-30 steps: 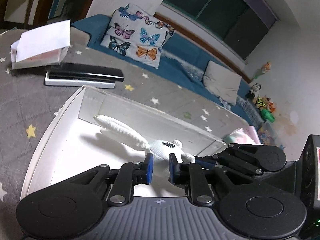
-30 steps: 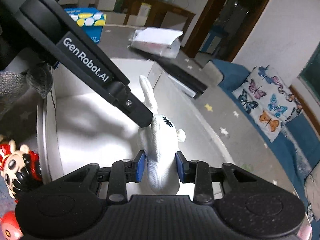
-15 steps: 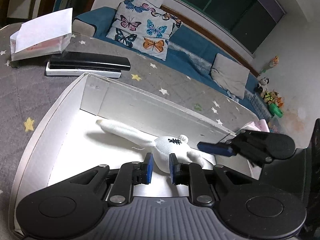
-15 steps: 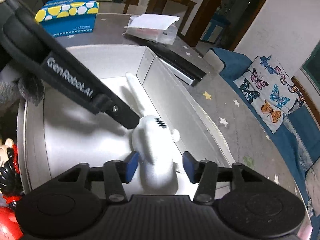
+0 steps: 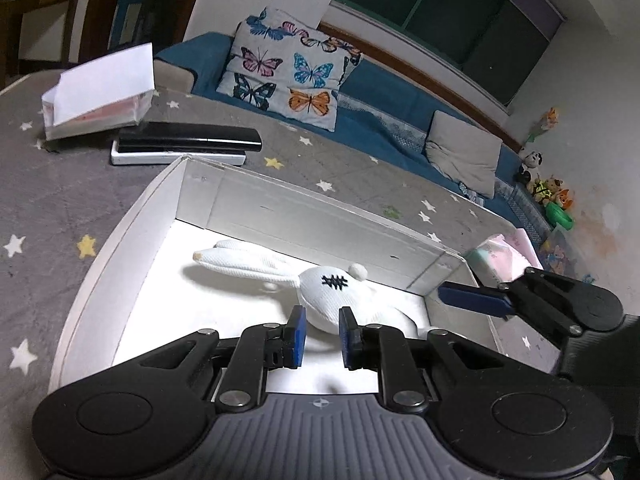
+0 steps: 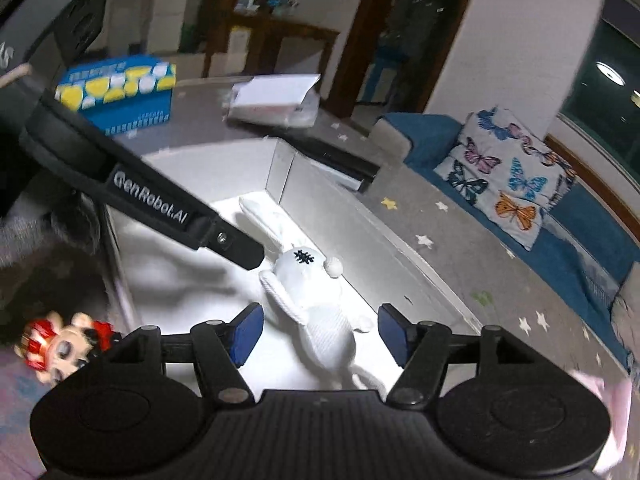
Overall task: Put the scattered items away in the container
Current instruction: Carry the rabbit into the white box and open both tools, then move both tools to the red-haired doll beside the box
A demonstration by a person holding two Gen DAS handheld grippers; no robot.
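A white knitted bunny (image 5: pixel 332 292) lies flat on the floor of the white cardboard box (image 5: pixel 120 240), ears toward the far left corner. My left gripper (image 5: pixel 322 336) hovers just short of its body, jaws nearly together and only starting to part, with nothing pinched between them. In the right wrist view the bunny (image 6: pixel 316 300) lies below my right gripper (image 6: pixel 320 332). Its jaws are opening and both blue pads (image 6: pixel 246 332) stand off the toy's sides. The left gripper's finger (image 6: pixel 224 236) ends beside the bunny's head. One right finger (image 5: pixel 476 300) reaches over the box's right corner.
A red cartoon figure (image 6: pixel 52 344) lies outside the box's near-left wall. On the starred grey cloth stand a blue-and-yellow tissue box (image 6: pixel 120 92), a paper-covered pack (image 5: pixel 100 92), black and white flat devices (image 5: pixel 188 144) and a pink tissue pack (image 5: pixel 504 256). A blue sofa lies beyond.
My right gripper has opened and let go of the bunny, which has settled flat in the box. Both grippers have drawn back a little from it.
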